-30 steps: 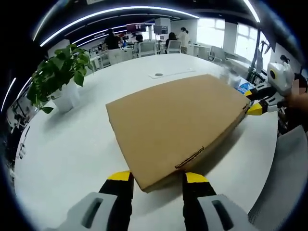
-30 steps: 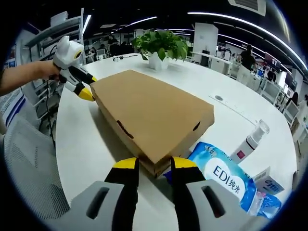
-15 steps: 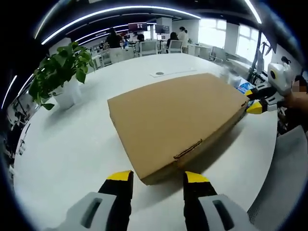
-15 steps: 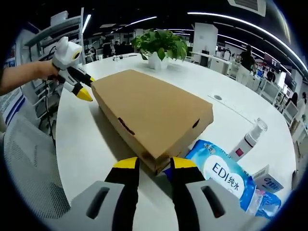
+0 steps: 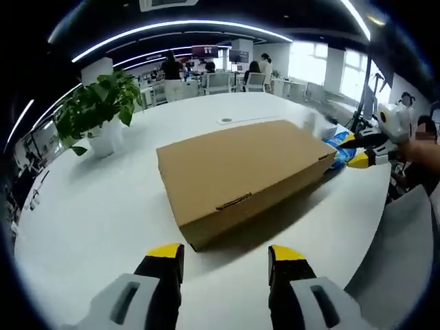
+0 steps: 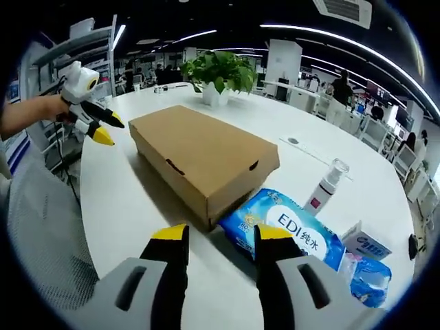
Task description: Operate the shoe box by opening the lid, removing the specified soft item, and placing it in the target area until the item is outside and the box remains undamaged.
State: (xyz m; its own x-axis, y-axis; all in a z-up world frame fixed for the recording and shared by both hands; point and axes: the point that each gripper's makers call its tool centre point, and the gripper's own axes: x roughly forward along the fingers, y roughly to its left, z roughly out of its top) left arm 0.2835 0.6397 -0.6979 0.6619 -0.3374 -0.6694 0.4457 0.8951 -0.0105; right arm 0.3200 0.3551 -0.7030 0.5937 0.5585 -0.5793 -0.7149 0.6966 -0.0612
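Your shoe box (image 6: 199,159) sits closed on the bench (image 5: 89,206); blue wipes pack (image 6: 289,230) touches its corner, potted plant (image 5: 96,110) beyond, both hand-held grippers spread.

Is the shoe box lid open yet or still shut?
Shut. The shoe box lid lies flat on top, its flap tucked down the front wall; both claws sit apart from it.

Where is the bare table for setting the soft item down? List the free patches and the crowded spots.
Free: the white table between the potted plant and the shoe box, and the stretch beyond the box's far side. Crowded: beside the box's near end, where the blue wipes pack, pump bottle and small packets cluster.
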